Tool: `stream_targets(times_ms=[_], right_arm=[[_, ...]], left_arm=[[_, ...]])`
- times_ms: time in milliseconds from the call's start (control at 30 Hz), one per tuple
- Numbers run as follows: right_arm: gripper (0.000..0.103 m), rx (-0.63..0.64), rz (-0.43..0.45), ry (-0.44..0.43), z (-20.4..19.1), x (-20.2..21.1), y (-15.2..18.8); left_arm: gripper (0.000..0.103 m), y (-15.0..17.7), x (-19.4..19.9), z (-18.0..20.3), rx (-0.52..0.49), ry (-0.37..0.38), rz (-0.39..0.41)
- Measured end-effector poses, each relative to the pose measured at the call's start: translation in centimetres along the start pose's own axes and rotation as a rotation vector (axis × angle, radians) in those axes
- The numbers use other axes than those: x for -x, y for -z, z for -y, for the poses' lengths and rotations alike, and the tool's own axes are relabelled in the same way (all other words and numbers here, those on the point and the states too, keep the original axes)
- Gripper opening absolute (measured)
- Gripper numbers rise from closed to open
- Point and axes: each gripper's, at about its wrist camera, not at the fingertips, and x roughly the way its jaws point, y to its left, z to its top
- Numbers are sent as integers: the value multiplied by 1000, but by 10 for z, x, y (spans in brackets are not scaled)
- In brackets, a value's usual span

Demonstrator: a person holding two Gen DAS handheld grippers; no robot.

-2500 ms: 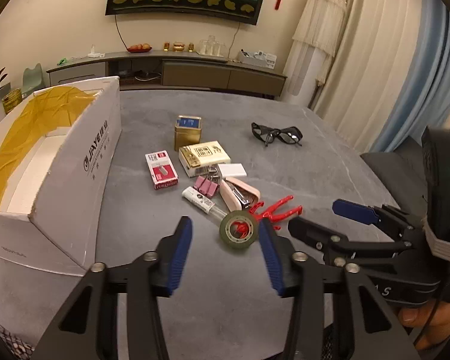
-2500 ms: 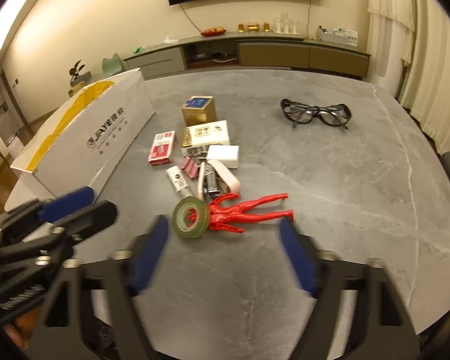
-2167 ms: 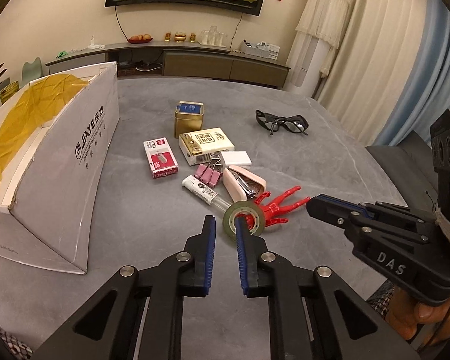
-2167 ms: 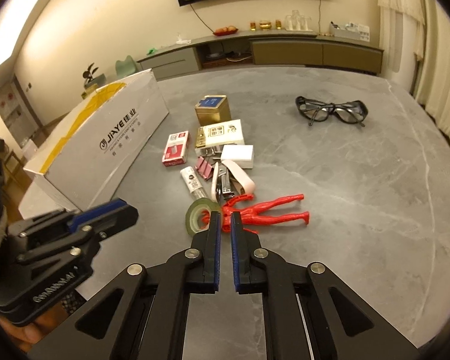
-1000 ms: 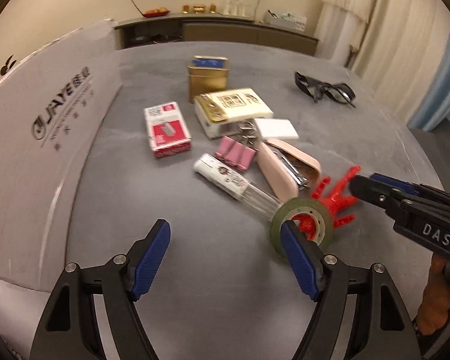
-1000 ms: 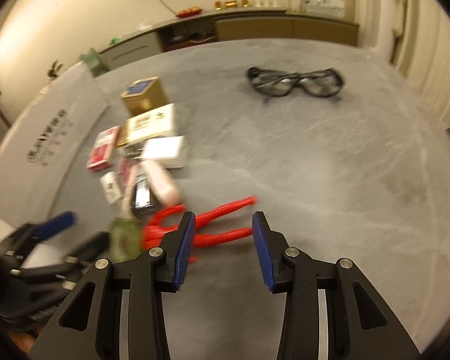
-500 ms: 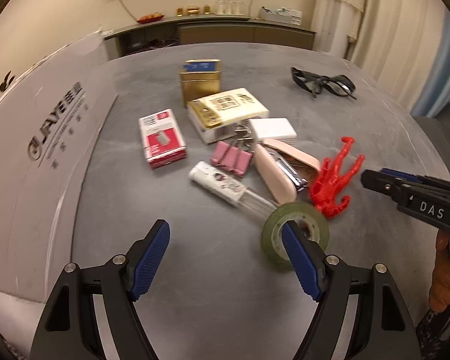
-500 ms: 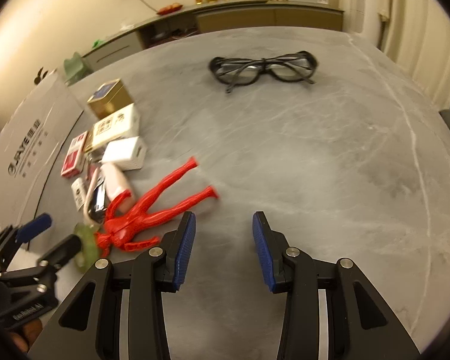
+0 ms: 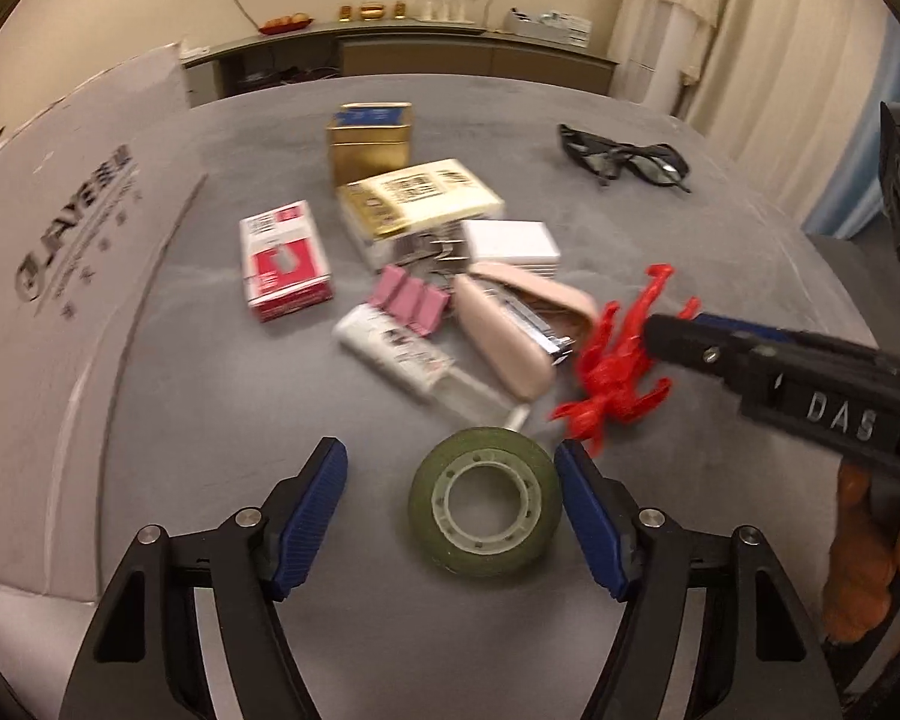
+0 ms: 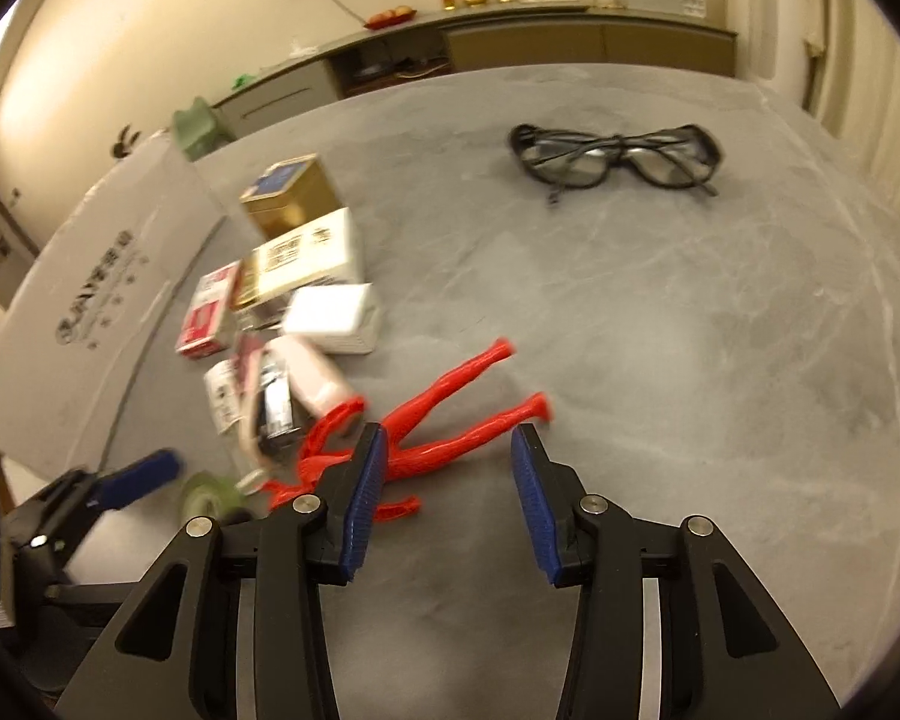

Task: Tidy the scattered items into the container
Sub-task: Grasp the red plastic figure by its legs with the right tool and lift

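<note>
The left gripper (image 9: 450,504) is spread wide over the grey table (image 9: 198,420), its blue pads flanking the tape roll (image 9: 485,501), which lies flat between them, nearer the right pad. The right gripper (image 10: 444,495) is also spread, empty, with the red figure (image 10: 444,420) lying partly between its fingers, the torso running under the left finger. The clutter sits at 12 o'clock from the tape: stapler (image 9: 510,330), pink clips (image 9: 411,300), red packet (image 9: 282,261), gold tin (image 9: 369,141). Glasses (image 10: 615,162) lie apart at 1 o'clock. The white box (image 9: 60,276) stands at 9 o'clock.
</note>
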Motion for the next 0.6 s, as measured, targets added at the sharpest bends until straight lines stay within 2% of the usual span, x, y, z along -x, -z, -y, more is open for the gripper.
stream_targets(times_ms=[133, 200, 300, 367, 433, 467, 500, 600], right_arm=[[46, -63, 9, -39, 7, 0, -3], [53, -60, 9, -42, 3, -1, -3], [55, -8, -8, -8, -11, -11, 0], [54, 45, -4, 15, -20, -12, 1], [50, 73, -15, 4, -23, -13, 0], [42, 81, -16, -2, -24, -13, 0], [39, 83, -18, -11, -23, -13, -1], [38, 69, -15, -14, -19, -13, -1]], left_arm=[[72, 5, 5, -1, 7, 45, 15], [72, 6, 4, 5, -20, 56, 16], [72, 11, 2, 14, -68, 29, 26], [64, 13, 3, 15, -89, 6, 31], [58, 12, 5, 12, -83, 4, 34], [54, 11, 5, 10, -78, 5, 34], [51, 10, 5, 9, -73, 6, 33], [51, 10, 7, 5, -59, 14, 27]])
